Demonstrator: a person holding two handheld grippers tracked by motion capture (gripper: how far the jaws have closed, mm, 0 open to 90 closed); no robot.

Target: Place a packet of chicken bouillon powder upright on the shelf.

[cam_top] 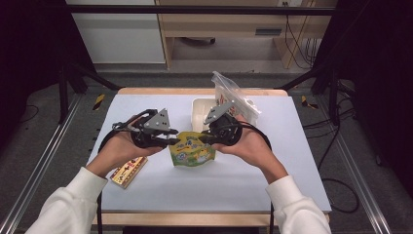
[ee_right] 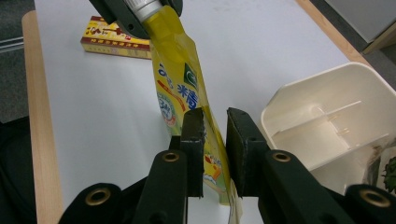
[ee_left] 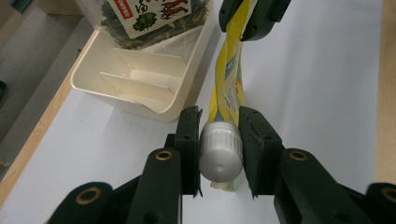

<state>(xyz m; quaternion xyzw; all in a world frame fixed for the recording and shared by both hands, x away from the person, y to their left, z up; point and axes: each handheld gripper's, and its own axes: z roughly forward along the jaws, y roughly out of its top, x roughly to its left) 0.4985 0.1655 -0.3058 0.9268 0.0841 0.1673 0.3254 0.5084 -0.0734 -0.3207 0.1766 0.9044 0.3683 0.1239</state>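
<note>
A yellow spouted pouch [cam_top: 194, 152] hangs over the middle of the table between my two grippers. My left gripper [cam_top: 175, 141] is shut on the pouch's grey ribbed screw cap [ee_left: 219, 154], with the yellow pouch [ee_left: 229, 79] stretching away from its jaws. In the left gripper view the right gripper [ee_left: 252, 16] clamps the far edge. My right gripper [cam_top: 203, 140] is shut on the pouch's flat lower edge [ee_right: 212, 163]. The right gripper view has the printed pouch [ee_right: 180, 79] rising to the cap [ee_right: 142, 7], held in the left gripper [ee_right: 135, 14].
A white divided bin [cam_top: 199, 109] [ee_left: 140, 79] [ee_right: 327, 126] stands just behind the grippers, with a clear bag of dried greens [cam_top: 234, 97] [ee_left: 149, 18] leaning in it. A flat yellow-red box [cam_top: 129, 170] [ee_right: 116, 42] lies near the front left.
</note>
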